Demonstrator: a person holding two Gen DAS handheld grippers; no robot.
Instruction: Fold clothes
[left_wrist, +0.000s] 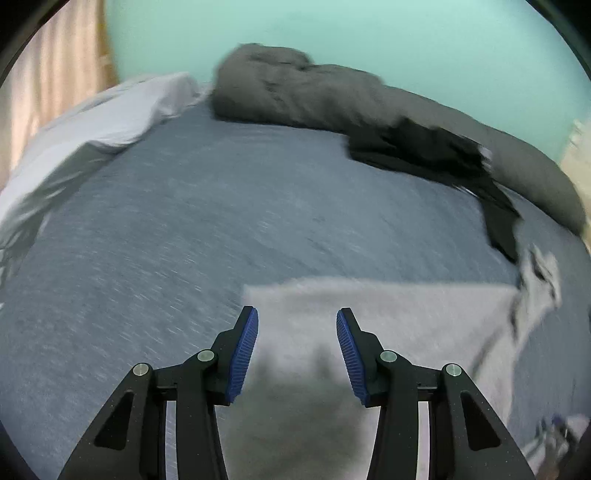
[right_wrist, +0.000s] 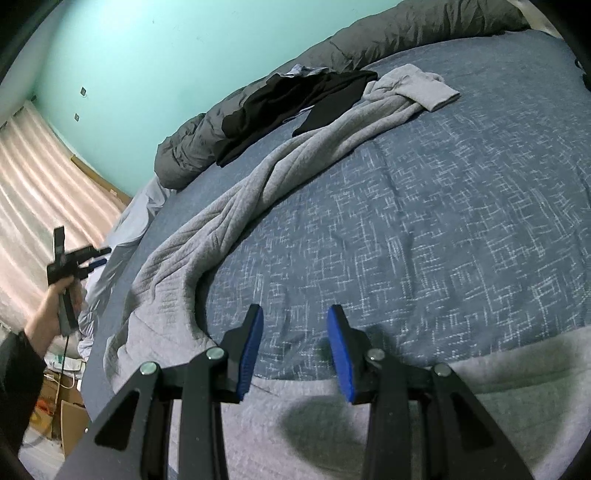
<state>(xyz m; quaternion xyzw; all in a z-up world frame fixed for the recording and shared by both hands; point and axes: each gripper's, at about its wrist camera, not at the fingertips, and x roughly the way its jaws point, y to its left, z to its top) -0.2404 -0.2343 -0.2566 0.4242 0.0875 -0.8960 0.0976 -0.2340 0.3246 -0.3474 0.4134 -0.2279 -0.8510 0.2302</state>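
Both of your grippers have their jaws apart with nothing between them: your left gripper (left_wrist: 297, 356) hangs above the folded end of the grey garment (right_wrist: 236, 206), your right gripper (right_wrist: 295, 354) over its near edge, while it trails across the blue bedspread (right_wrist: 461, 206) toward the black clothes (right_wrist: 291, 103).

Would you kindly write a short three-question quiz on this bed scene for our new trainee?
1. True or false: the left gripper is clamped on cloth.
2. What lies on the dark grey duvet by the wall? A) black clothes B) a red towel C) a book
3. Fill in: the long grey garment is spread across the ____ bedspread.

Key: 1 false, its jaws stand apart with nothing pinched. 2 A. 3 blue.
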